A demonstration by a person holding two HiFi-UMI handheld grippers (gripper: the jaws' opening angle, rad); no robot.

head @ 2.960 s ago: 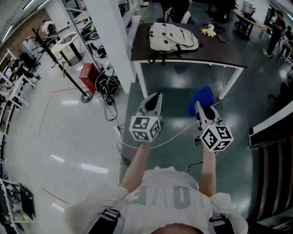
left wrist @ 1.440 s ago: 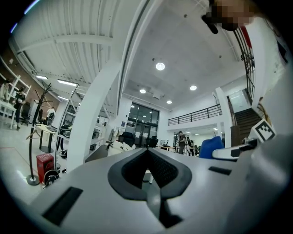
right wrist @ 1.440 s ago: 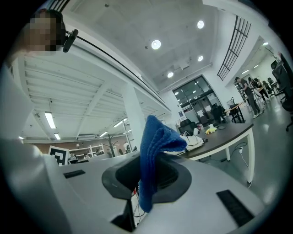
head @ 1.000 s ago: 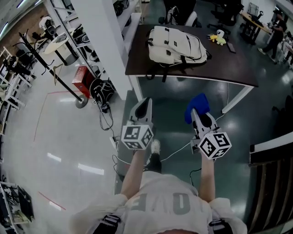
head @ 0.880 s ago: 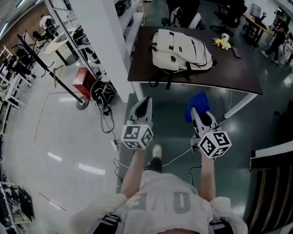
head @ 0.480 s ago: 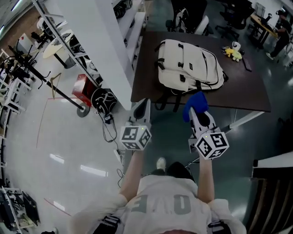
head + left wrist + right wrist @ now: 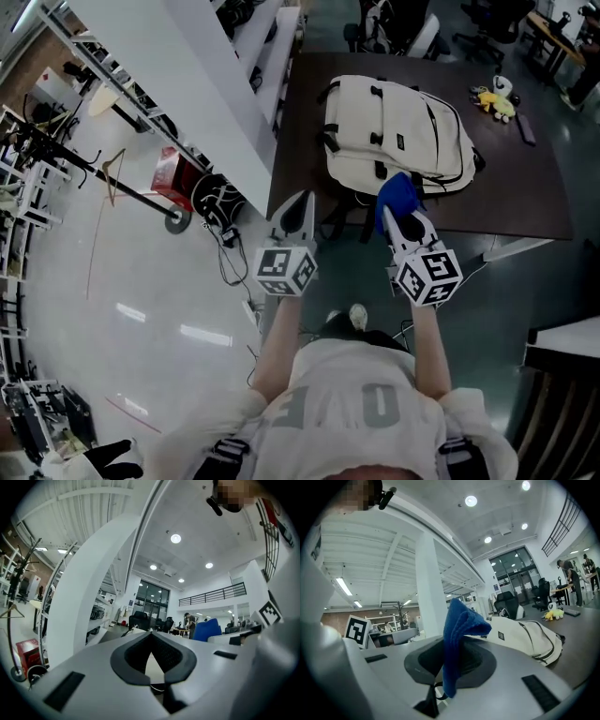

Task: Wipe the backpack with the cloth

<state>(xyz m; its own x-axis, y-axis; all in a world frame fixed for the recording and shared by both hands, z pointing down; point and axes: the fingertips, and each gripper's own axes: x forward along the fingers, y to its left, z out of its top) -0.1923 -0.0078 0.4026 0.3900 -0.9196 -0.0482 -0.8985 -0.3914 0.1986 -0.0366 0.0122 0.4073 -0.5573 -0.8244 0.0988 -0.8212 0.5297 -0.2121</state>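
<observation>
Blue cloth (image 7: pixel 459 634) pinched between right gripper (image 7: pixel 453 654) jaws; left gripper (image 7: pixel 151 641) jaws together, empty. Only head view shows whole backpack (image 7: pixel 394 122) on table (image 7: pixel 525 187).

We find no words or numbers that we can read for sure.

The backpack (image 7: pixel 394 112) has a small dark label (image 7: pixel 400 141) near its middle. The print on it is too tiny for us. In the right gripper view the label is a little dark square with a pale mark, and we cannot read it there either.

On the near side of the backpack, the left gripper (image 7: pixel 302 202) and the right gripper (image 7: pixel 401 220) each carry a cube, the left cube (image 7: pixel 286 270) and the right cube (image 7: pixel 427 277). Both show black and white square patterns, not letters.

Farthest from the backpack, the person's shirt (image 7: pixel 356 441) has big pale letters (image 7: pixel 342 405). We see them upside down. One looks like a round O, but we cannot make out the word.
</observation>
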